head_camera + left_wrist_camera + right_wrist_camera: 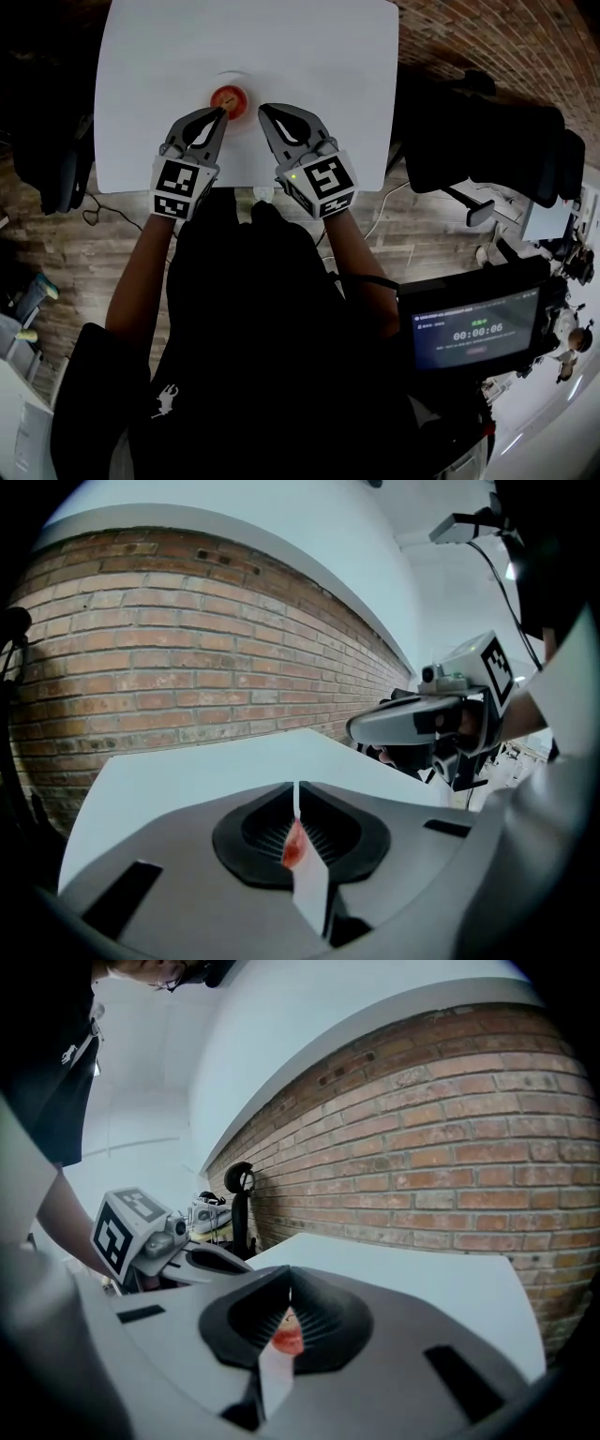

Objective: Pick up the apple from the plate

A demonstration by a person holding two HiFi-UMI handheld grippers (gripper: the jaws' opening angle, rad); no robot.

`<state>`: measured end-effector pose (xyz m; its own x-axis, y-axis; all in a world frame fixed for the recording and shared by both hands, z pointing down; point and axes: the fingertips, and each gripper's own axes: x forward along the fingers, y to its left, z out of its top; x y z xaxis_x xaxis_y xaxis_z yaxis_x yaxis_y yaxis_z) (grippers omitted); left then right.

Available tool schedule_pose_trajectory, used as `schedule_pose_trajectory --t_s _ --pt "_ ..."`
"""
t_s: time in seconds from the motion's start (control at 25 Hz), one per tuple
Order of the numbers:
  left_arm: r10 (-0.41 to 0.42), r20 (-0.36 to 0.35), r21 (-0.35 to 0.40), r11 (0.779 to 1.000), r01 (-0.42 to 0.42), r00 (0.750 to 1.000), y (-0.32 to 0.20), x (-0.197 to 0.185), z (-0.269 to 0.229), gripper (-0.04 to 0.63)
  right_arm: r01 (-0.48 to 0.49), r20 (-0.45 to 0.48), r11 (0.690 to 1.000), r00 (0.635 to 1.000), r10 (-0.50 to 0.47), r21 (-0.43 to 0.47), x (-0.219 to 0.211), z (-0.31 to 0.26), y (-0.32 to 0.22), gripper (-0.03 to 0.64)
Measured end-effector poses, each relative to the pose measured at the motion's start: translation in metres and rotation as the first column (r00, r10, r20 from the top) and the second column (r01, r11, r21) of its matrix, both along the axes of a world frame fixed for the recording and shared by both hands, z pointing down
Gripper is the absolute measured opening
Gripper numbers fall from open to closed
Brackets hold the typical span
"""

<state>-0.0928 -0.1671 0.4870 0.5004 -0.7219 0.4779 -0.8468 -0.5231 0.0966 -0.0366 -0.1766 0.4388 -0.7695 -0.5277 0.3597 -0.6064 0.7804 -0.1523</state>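
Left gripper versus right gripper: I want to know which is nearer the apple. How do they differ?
In the head view the tip of the left gripper reaches the left edge of the apple; the tip of the right gripper stands clear to its right. The left gripper slants up-right in that picture, the right gripper up-left. Both have jaws together, hold nothing and point at the apple.

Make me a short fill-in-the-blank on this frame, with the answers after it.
1. The apple on the plate is ___.
2. The left gripper and right gripper both have jaws ___.
3. Beyond the table stands a ___ wall.
Missing words: red; shut; brick.
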Motion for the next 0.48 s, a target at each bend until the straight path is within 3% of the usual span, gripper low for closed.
schedule_pose_trajectory --t_s 0.48 --pt "0.019 0.009 -0.032 0.999 -0.019 1.0 -0.001 -0.005 0.024 0.009 -0.01 -0.033 0.999 0.999 0.009 -0.051 -0.004 0.025 0.003 0.005"
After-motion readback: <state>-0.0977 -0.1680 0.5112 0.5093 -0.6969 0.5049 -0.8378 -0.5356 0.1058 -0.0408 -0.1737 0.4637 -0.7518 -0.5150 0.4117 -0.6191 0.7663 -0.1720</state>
